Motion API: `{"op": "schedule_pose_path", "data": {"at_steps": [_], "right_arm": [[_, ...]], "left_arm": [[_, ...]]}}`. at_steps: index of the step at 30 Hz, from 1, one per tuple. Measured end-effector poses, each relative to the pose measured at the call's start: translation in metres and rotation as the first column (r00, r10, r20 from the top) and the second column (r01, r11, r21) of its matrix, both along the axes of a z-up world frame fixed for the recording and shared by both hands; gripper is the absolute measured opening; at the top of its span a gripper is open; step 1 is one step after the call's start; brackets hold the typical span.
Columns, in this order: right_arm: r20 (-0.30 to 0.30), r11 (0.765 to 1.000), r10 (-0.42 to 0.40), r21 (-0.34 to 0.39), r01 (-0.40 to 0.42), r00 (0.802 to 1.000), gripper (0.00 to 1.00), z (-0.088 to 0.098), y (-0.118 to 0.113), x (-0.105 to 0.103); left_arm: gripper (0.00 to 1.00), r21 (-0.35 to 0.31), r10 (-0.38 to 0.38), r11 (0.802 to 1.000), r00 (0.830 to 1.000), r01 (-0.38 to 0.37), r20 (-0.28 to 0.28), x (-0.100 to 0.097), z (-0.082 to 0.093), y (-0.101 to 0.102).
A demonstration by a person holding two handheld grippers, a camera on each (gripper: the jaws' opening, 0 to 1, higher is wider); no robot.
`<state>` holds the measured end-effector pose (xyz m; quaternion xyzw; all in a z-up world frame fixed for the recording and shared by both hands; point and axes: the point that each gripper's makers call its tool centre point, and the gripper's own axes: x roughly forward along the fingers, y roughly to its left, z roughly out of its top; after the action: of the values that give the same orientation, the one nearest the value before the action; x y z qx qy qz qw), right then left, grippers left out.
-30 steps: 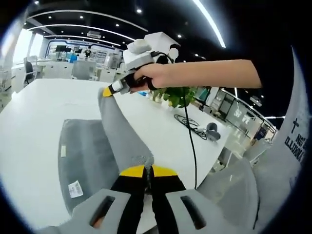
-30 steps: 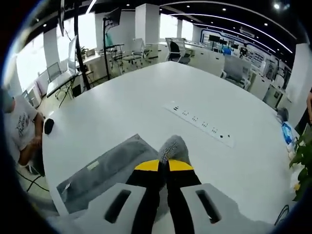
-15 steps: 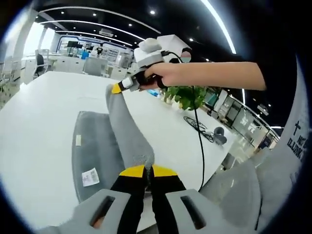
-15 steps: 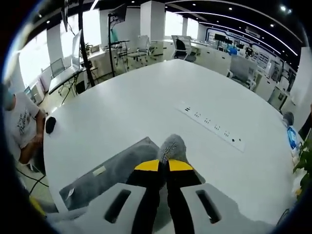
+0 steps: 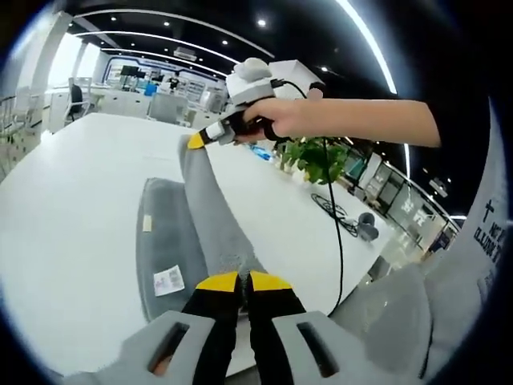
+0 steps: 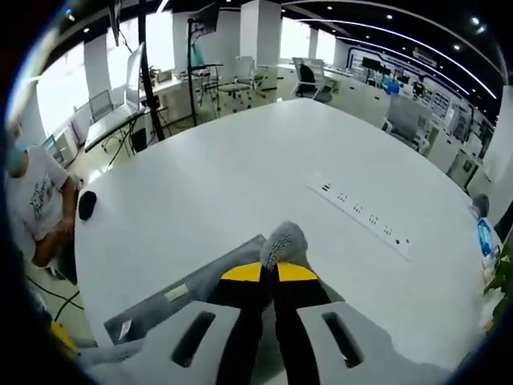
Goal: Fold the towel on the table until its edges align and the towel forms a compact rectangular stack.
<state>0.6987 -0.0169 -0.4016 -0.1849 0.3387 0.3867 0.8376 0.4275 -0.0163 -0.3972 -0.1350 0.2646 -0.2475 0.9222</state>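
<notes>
Spanning both grippers, the towel (image 5: 210, 216) edge hangs taut above the table (image 5: 64, 200).
Left gripper (image 5: 243, 282) and right gripper (image 5: 195, 141) each clamp a corner; the remaining cloth lies left of that held edge.

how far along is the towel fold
Early. Done: both corners gripped, the left gripper and the right gripper each shut on the towel. In hand: the lifted edge stretches between them above the table. Left: laying it over, aligning edges, folding again.

Bright ceiling lights, sharp centre, fisheye-warped edges.
</notes>
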Motion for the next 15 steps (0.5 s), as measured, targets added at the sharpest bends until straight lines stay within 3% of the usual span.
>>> {"op": "schedule_pose_path", "data": {"at_steps": [7, 15], "right_arm": [[-0.013, 1.000, 0.010, -0.012, -0.010, 1.000, 0.01, -0.006, 0.011, -0.001], [-0.050, 1.000, -0.014, -0.005, 0.014, 0.999, 0.01, -0.022, 0.021, -0.009]], "left_arm": [[0.04, -0.005, 0.035, 0.999, 0.999, -0.035, -0.018, -0.001, -0.006, 0.010], [0.04, 0.003, 0.073, 0.997, 0.995, -0.073, -0.065, -0.004, -0.034, 0.028]]}}
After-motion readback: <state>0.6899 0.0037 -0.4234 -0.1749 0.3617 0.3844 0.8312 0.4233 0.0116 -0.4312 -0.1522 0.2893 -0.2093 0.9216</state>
